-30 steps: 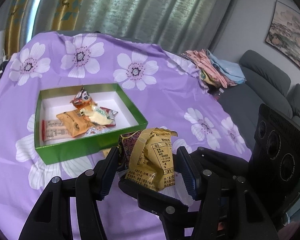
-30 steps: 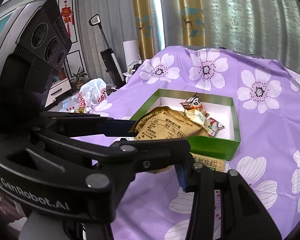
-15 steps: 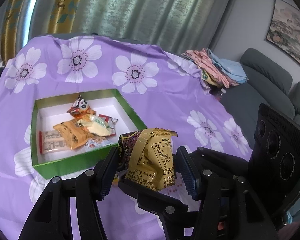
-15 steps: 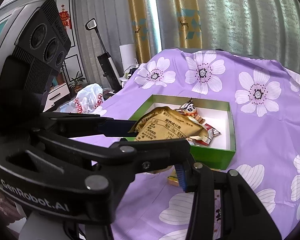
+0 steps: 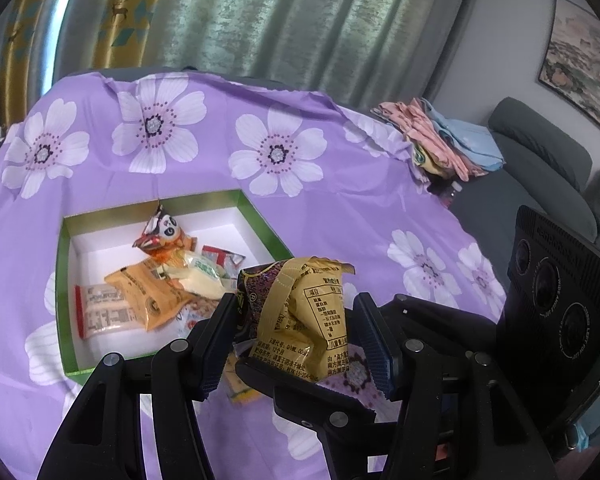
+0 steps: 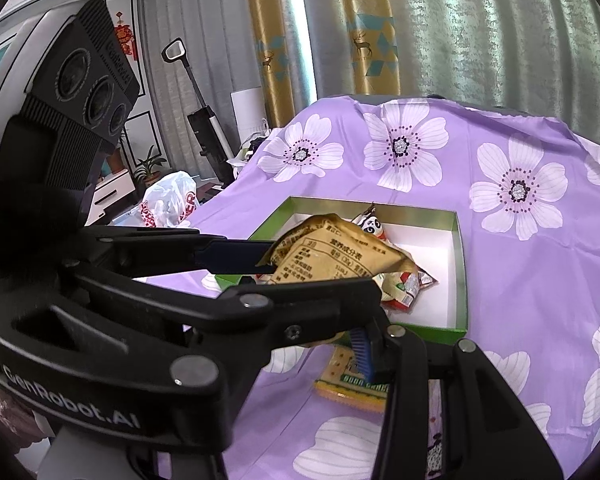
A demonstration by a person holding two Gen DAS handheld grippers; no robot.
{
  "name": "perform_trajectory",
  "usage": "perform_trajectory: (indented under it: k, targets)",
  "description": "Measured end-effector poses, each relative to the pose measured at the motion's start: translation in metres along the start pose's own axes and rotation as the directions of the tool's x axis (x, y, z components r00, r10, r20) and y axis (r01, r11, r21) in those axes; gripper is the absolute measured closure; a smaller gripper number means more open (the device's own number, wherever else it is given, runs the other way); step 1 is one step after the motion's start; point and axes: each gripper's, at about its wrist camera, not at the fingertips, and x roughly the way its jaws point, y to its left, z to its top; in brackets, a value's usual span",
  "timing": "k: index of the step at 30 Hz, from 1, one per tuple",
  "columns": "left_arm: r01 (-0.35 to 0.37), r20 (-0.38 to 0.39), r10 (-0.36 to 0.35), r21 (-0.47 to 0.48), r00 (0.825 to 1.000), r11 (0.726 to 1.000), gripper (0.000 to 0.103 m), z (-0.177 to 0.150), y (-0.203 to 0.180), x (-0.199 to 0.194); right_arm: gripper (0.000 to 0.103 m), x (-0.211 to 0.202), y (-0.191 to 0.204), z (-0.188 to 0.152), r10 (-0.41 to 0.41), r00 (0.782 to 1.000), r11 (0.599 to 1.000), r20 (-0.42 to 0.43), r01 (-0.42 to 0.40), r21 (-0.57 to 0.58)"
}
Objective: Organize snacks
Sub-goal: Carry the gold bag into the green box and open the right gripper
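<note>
My left gripper (image 5: 300,332) is shut on a yellow snack packet (image 5: 304,316) and holds it above the cloth by the near right corner of a green box (image 5: 66,344). The packet (image 6: 332,256) and the left gripper's fingers (image 6: 236,256) also show in the right wrist view. The box (image 6: 460,272) holds several snacks, among them a panda packet (image 5: 162,232) and an orange packet (image 5: 148,296). My right gripper (image 6: 364,356) sits low in front of the box, over a yellow-green packet (image 6: 348,380) on the cloth; its jaws are mostly hidden.
A purple flowered cloth (image 5: 340,200) covers the table. Folded clothes (image 5: 440,148) lie at its far right edge, with a grey sofa (image 5: 540,160) beyond. A white plastic bag (image 6: 168,204) and a vacuum (image 6: 204,128) stand left of the table.
Both grippers have lifted and drawn back a little; the box now sits lower and farther off in both views. The yellow packet stays in the left gripper.
</note>
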Motion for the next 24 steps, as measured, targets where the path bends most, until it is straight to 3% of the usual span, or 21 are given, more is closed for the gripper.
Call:
perform_trajectory:
  k: [24]
  targets:
    - [0.007, -0.01, -0.008, -0.021, 1.0, 1.0, 0.044, 0.026, 0.035, 0.042, 0.058, 0.048, -0.031, 0.022, -0.008, 1.0, 1.0, -0.02, 0.009, 0.007]
